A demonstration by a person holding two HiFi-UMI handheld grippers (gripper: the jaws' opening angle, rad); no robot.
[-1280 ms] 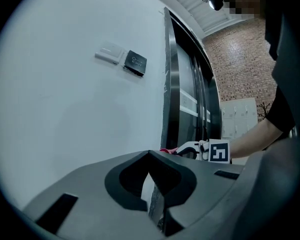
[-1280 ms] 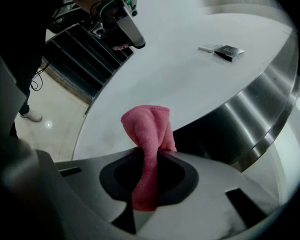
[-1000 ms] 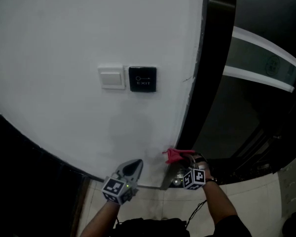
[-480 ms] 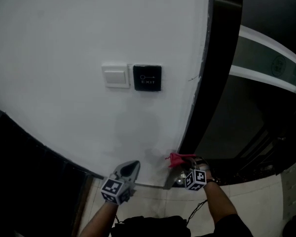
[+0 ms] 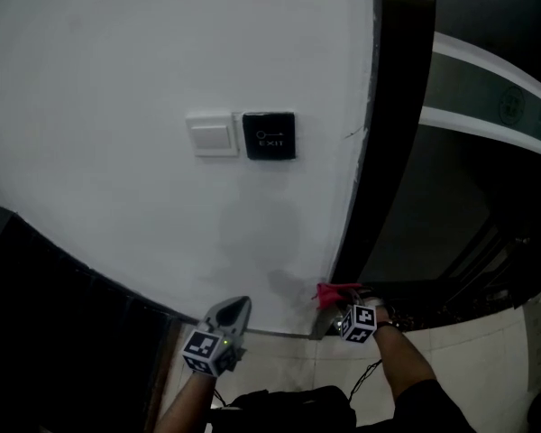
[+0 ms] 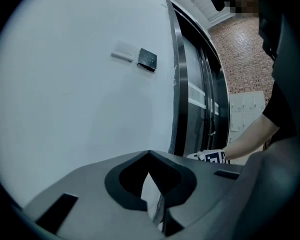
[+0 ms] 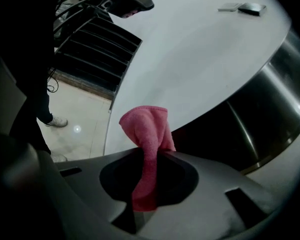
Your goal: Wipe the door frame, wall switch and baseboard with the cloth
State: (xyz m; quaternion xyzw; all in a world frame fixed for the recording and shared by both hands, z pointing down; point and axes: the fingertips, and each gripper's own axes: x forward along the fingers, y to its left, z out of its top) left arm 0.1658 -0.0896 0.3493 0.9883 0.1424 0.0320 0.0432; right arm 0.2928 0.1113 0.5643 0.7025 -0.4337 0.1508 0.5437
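A pink cloth (image 5: pixel 336 291) (image 7: pixel 147 134) is pinched in my right gripper (image 5: pixel 345 303) (image 7: pixel 150 156), which is shut on it. The cloth rests low on the white wall, right beside the dark door frame (image 5: pixel 392 152) (image 7: pixel 270 104), just above the baseboard (image 5: pixel 270 333). My left gripper (image 5: pixel 236 308) (image 6: pixel 150 155) hangs shut and empty to the left, close to the wall's foot. The white wall switch (image 5: pixel 209 135) (image 6: pixel 124 51) (image 7: pixel 230 6) sits higher up next to a black EXIT button (image 5: pixel 270 136) (image 6: pixel 147 59).
A black slatted panel (image 5: pixel 54 332) (image 7: pixel 95 49) runs along the wall's left. Pale floor tiles (image 5: pixel 279 368) (image 7: pixel 75 114) lie below. Past the frame stands a dark glass door with white stripes (image 5: pixel 487 106). A brick wall (image 6: pixel 240 54) shows farther off.
The right gripper and the cloth have slid a little to the right, closer to the door frame's foot. The left gripper has dropped slightly. My view has shifted a bit.
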